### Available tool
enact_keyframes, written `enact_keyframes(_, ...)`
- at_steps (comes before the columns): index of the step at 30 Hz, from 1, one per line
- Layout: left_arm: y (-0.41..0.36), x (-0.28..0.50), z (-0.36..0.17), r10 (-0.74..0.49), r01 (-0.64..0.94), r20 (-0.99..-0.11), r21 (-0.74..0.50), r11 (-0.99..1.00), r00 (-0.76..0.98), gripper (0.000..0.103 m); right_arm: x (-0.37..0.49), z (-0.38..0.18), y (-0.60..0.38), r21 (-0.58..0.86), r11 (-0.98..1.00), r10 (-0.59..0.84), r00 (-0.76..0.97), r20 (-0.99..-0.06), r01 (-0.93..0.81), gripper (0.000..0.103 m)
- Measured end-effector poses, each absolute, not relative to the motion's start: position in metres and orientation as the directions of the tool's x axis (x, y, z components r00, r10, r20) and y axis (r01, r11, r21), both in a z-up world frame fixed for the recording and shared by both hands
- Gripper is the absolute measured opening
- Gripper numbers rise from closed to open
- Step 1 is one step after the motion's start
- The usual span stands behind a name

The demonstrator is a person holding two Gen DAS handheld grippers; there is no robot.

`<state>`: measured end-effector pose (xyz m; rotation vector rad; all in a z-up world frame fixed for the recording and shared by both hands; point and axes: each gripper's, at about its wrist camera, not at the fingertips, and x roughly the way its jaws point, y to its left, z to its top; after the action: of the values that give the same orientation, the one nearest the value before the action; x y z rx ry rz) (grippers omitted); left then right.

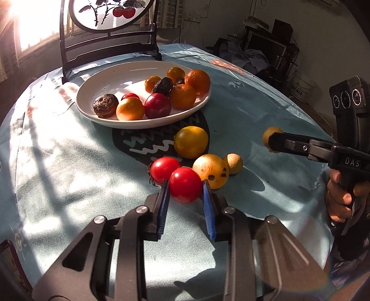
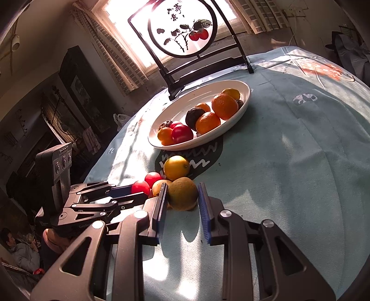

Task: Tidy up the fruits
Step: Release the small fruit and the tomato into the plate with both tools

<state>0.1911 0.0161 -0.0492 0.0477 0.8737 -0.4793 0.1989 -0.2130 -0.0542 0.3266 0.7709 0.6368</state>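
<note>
A white plate point(image 1: 92, 111) at the table's far middle holds several oranges, red fruits and dark fruits; it also shows in the right wrist view point(image 2: 208, 92). My left gripper point(image 1: 186, 188) is shut on a red tomato point(image 1: 185, 188) just above the cloth. A second tomato point(image 1: 164, 169), a spotted yellow fruit point(image 1: 211, 170), a small tan fruit point(image 1: 234, 163) and a yellow-orange fruit point(image 1: 190, 141) lie beside it. My right gripper point(image 2: 182, 196) is shut on a brownish-yellow fruit point(image 2: 182, 196), seen raised at the right in the left wrist view point(image 1: 269, 136).
A dark framed screen with a painted disc point(image 1: 108, 14) stands behind the plate. A dark patterned patch point(image 1: 148, 141) marks the light blue tablecloth point(image 1: 69, 173). A dark red object point(image 1: 11, 261) sits at the near left edge. Clutter and a bucket point(image 1: 300, 85) stand beyond the table, right.
</note>
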Motion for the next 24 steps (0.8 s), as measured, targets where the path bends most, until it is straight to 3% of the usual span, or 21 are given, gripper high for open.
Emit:
enact_keyframes(8, 0.027, 0.237, -0.011, -0.399, 0.323, -0.666, -0.243, 0.915, 0.630, 0.028, 0.226, -0.022, -0.184, 0.377, 0.792, 0.610, 0.584, -0.536, -0.481, 0.028)
enact_keyframes(13, 0.035, 0.287, 0.003, -0.285, 0.195, -0.646, -0.208, 0.958, 0.709, 0.028, 0.283, -0.008, -0.164, 0.332, 0.816, 0.578, 0.646, -0.498, -0.474, 0.028)
enact_keyframes(19, 0.041, 0.331, -0.007, -0.218, 0.119, -0.668, -0.191, 0.974, 0.712, 0.028, 0.337, -0.022, -0.146, 0.332, 0.833, 0.553, 0.647, -0.524, -0.443, 0.028)
enact_keyframes(20, 0.040, 0.334, -0.009, -0.199, 0.108, -0.673, -0.175, 0.979, 0.712, 0.031, 0.342, -0.024, -0.145, 0.336, 0.832, 0.554, 0.643, -0.529, -0.441, 0.032)
enact_keyframes(21, 0.040, 0.334, -0.011, -0.180, 0.097, -0.673, -0.159, 0.983, 0.717, 0.053, 0.346, -0.026, -0.144, 0.348, 0.827, 0.563, 0.631, -0.535, -0.443, 0.035)
enact_keyframes(23, 0.041, 0.326, -0.007, -0.117, 0.053, -0.658, -0.117, 0.992, 0.744, 0.087, 0.346, -0.026, -0.146, 0.366, 0.820, 0.572, 0.616, -0.542, -0.440, 0.059)
enact_keyframes(24, 0.042, 0.321, -0.003, -0.091, 0.035, -0.640, -0.100, 0.994, 0.763, 0.093, 0.342, -0.024, -0.150, 0.374, 0.819, 0.573, 0.625, -0.530, -0.435, 0.065)
